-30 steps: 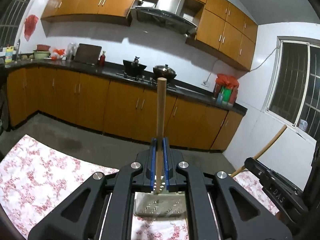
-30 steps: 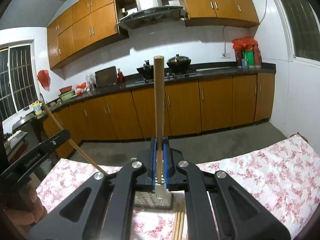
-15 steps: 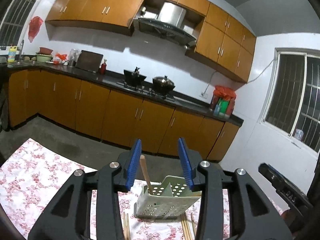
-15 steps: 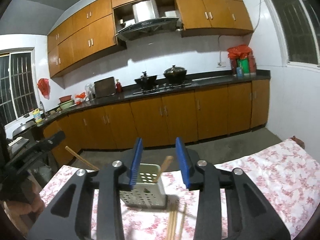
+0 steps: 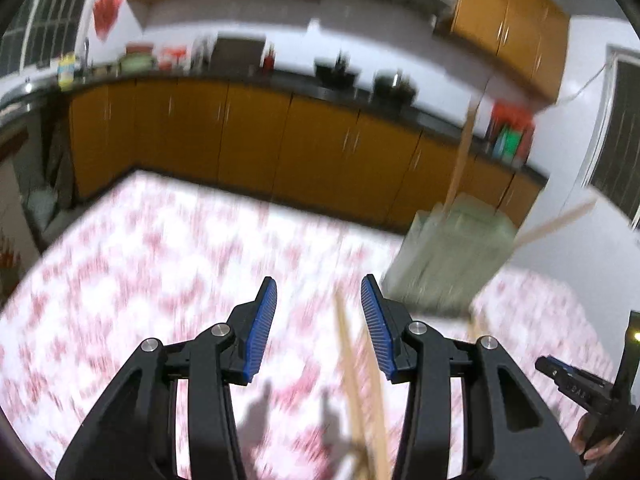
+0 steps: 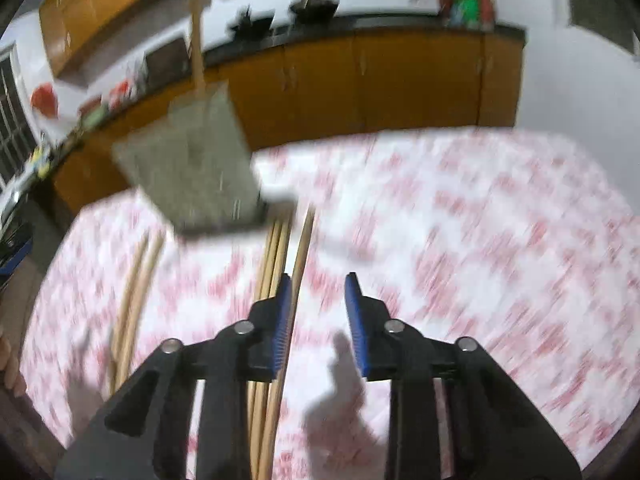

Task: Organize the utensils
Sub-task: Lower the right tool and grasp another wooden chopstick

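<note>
Both pictures are blurred. In the left wrist view the left gripper (image 5: 318, 320) has its jaws spread, with nothing between the blue pads. It hangs over a tabletop (image 5: 140, 264) covered with a white cloth with red flowers. A pale green holder (image 5: 452, 256) stands in the right middle of the frame, and two chopsticks stick out of it, one (image 5: 464, 140) going up and one (image 5: 556, 222) leaning to the right. More chopsticks (image 5: 356, 392) lie on the cloth in the lower centre, partly under the right finger. At the lower right edge the right gripper (image 5: 576, 390) shows; it carries small pale letters, but they are too blurred to read.

In the right wrist view the right gripper (image 6: 316, 312) also has its jaws spread and holds nothing. The holder (image 6: 192, 168) is in the upper left, with one chopstick (image 6: 196, 32) rising from it. A bundle of chopsticks (image 6: 276, 248) lies on the cloth from below the holder down to the left finger, and a pair (image 6: 136, 284) lies further left. Orange cabinets (image 6: 360, 80) fill the back.
</note>
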`<state>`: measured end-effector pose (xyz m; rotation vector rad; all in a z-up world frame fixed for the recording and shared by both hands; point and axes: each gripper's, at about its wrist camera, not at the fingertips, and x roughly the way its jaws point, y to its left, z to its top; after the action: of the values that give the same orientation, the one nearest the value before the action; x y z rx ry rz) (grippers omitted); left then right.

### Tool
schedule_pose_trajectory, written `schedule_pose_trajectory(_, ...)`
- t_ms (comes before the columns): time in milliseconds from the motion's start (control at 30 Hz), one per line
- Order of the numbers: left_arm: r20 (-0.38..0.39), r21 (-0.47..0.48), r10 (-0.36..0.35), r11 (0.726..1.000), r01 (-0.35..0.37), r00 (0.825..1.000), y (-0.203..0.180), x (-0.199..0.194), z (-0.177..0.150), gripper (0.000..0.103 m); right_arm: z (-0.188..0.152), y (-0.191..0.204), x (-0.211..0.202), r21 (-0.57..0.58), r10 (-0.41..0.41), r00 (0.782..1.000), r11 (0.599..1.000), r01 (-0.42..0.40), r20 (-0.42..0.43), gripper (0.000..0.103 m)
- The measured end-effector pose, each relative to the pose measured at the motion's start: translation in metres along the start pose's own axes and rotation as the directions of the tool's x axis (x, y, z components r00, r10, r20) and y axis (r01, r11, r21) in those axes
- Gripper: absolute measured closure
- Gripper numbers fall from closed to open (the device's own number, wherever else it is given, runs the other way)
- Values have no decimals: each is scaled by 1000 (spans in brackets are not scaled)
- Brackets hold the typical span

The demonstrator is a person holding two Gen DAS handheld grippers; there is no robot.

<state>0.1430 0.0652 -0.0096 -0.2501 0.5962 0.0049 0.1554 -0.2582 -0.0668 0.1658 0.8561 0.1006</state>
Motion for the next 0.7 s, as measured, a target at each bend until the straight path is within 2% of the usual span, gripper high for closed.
schedule_pose_trajectory(167, -131, 16, -13, 1000, 15, 991, 0, 23, -37, 64, -23, 13, 19, -35, 30, 997, 999, -32, -65, 81)
schedule_pose_trajectory(233, -152, 27, -19, 999, 23, 988, 1, 27, -46, 65, -25, 20, 20, -47, 24, 997, 999, -28, -73, 83)
schedule_pose_trajectory(300, -176, 39, -25, 999, 32, 984, -3, 29, -54, 67, -24, 21, 22, -66, -1, 998, 998, -3, -66, 92)
schedule_pose_trajectory(500, -225, 55, -61, 996, 76, 972, -15, 32, -66, 75, -21, 3, 20, -38, -67, 996, 997, 65, -51, 94)
schedule_pose_trajectory(700, -262, 77, -77, 992, 100, 962, -22, 36, -76, 80, -19, -5, 21, -23, -76, 996, 997, 74, -52, 94)
